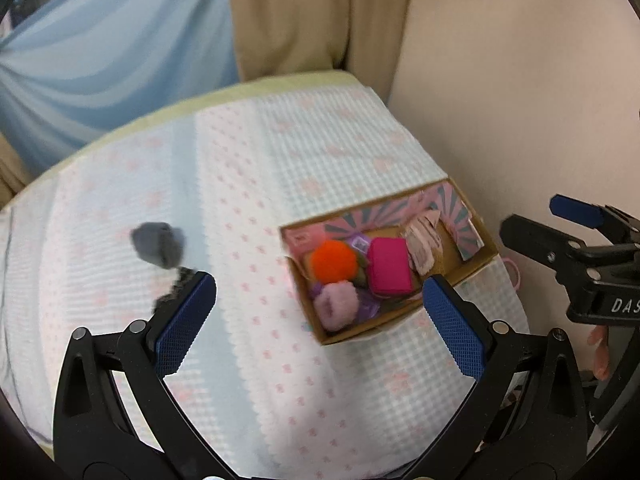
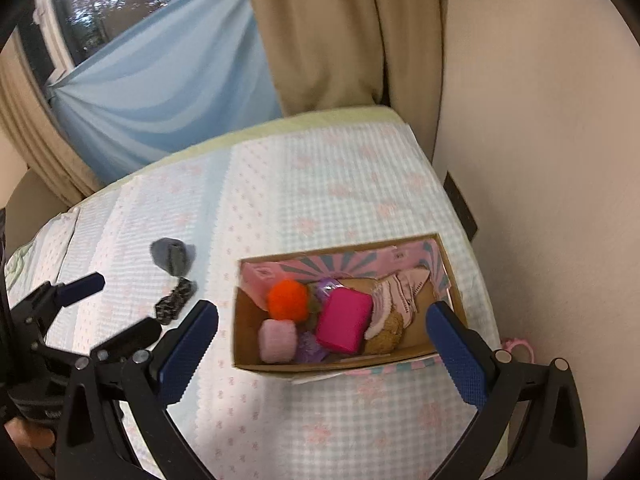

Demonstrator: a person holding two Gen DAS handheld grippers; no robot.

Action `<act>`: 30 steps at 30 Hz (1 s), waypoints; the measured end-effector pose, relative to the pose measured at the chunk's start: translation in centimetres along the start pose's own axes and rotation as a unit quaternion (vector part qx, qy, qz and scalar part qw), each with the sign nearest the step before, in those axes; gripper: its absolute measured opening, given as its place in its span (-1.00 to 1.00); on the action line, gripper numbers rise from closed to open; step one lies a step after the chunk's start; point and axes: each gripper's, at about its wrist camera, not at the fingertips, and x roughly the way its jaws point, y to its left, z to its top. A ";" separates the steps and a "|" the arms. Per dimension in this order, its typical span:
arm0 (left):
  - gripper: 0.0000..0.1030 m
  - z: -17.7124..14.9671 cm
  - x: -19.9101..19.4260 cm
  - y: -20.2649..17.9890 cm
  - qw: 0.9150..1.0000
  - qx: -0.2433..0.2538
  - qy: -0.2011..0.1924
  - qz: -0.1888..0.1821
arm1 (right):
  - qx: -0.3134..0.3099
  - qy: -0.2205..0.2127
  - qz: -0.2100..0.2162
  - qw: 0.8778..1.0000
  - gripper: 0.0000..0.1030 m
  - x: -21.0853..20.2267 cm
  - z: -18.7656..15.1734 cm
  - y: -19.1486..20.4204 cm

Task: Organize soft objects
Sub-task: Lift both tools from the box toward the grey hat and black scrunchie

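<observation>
A cardboard box [image 1: 360, 330] [image 2: 340, 366] sits on the bed and holds an orange pompom [image 1: 333, 261] [image 2: 286, 299], a magenta block [image 1: 389, 266] [image 2: 344, 325], a lilac fluffy ball [image 1: 335, 305] [image 2: 277, 340] and pale pink cloth [image 1: 424, 246] [image 2: 394, 300]. Outside it, to the left, lie a grey soft lump [image 1: 158, 244] [image 2: 171, 255] and a dark patterned scrunchie [image 1: 176, 286] [image 2: 175, 300]. My left gripper [image 1: 320, 320] hangs open above the bed, its left pad beside the scrunchie. Also open, my right gripper [image 2: 322, 348] hovers over the box.
The bed wears a pale checked cover [image 1: 248, 160] [image 2: 340, 184] with pink motifs. Curtains [image 1: 300, 12] [image 2: 328, 32] and a cream wall [image 2: 540, 160] stand behind and to the right. A pink ring [image 2: 518, 347] lies at the bed's right edge.
</observation>
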 end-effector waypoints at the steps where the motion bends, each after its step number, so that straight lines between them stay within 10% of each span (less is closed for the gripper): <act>1: 0.99 -0.1 -1.0 0.5 1.000 -0.001 -0.007 0.003 | -0.005 -0.009 -0.001 1.000 1.00 -1.2 -0.1 1.0; 16: 0.99 -3.5 -12.5 10.6 0.996 -0.040 -0.077 0.036 | -0.045 -0.058 -0.012 0.997 1.00 -8.2 -0.8 12.5; 30: 0.99 -3.6 -13.4 23.0 0.995 -0.063 -0.074 0.037 | -0.009 -0.032 0.009 0.999 1.00 -3.4 -1.5 21.6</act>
